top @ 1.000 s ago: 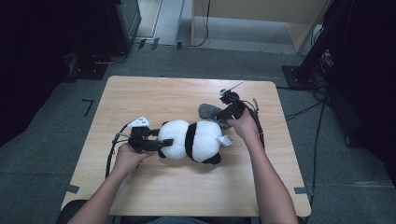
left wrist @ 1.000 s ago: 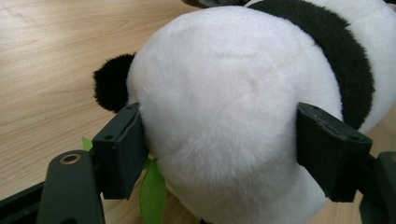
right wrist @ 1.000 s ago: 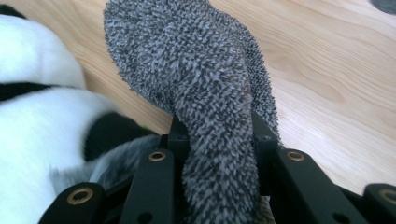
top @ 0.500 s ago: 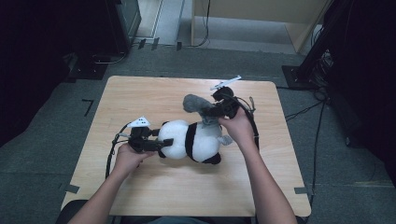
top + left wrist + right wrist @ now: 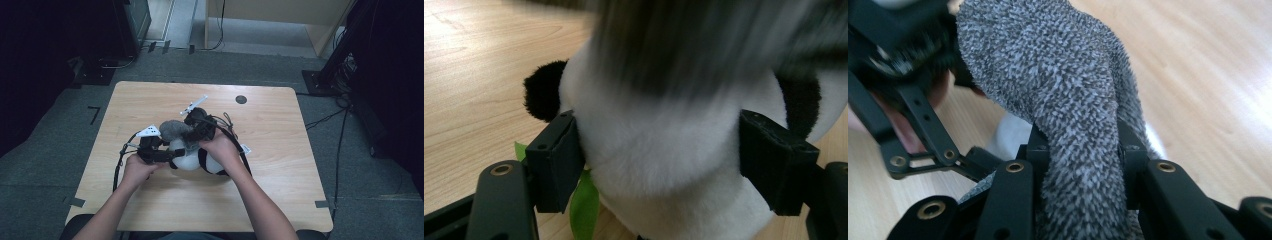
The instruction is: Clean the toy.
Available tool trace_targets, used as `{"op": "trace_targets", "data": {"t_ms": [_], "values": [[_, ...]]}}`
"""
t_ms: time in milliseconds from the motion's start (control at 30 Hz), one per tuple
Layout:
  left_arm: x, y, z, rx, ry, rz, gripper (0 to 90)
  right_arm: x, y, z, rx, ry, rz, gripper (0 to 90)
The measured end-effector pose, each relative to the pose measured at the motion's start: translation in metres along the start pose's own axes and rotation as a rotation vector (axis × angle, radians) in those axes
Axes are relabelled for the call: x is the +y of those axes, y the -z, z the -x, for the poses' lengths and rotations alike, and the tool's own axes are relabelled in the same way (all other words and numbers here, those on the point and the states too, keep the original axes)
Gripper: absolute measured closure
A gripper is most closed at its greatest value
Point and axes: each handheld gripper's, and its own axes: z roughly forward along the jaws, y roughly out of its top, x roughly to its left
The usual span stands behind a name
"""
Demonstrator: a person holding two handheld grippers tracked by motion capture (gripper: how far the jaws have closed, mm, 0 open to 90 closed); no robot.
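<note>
the left gripper (image 5: 159, 152) clamps the toy panda's (image 5: 192, 159) head near the table's (image 5: 280, 150) middle, body stretching rightward. just right, the right gripper (image 5: 192, 132) pinches a grey fuzzy cloth (image 5: 172, 130), which hangs directly over the head, so the cloth likely goes straight down.

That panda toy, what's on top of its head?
A fuzzy grey cloth, held by the right tongs, hangs over the panda, which the left tongs clamp. The cloth covers the panda's head top, so contact can't be judged.
</note>
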Motion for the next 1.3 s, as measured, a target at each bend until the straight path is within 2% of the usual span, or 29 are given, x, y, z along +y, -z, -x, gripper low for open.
{"op": "trace_targets", "data": {"t_ms": [100, 400, 667, 1033, 1300], "values": [[0.0, 0.0, -0.001, -0.002, 0.002, -0.004, 24.1, -0.005, -0.006, -0.002, -0.003, 0.003, 0.01, 68.5], [0.0, -0.001, 0.0, 0.002, 0.003, 0.005, 24.2, -0.02, 0.004, 0.006, -0.017, -0.011, 0.029, 68.3], [0.001, -0.001, 0.0, 0.003, 0.003, 0.005, 24.2, -0.035, 0.02, 0.016, -0.062, -0.027, 0.023, 68.1], [0.0, -0.001, 0.0, 0.0, 0.005, 0.009, 24.2, -0.056, 0.045, 0.03, -0.09, -0.063, 0.066, 66.0], [0.0, -0.001, 0.0, -0.003, 0.008, 0.011, 24.2, -0.073, 0.062, 0.04, -0.114, -0.083, 0.1, 59.6]]}}
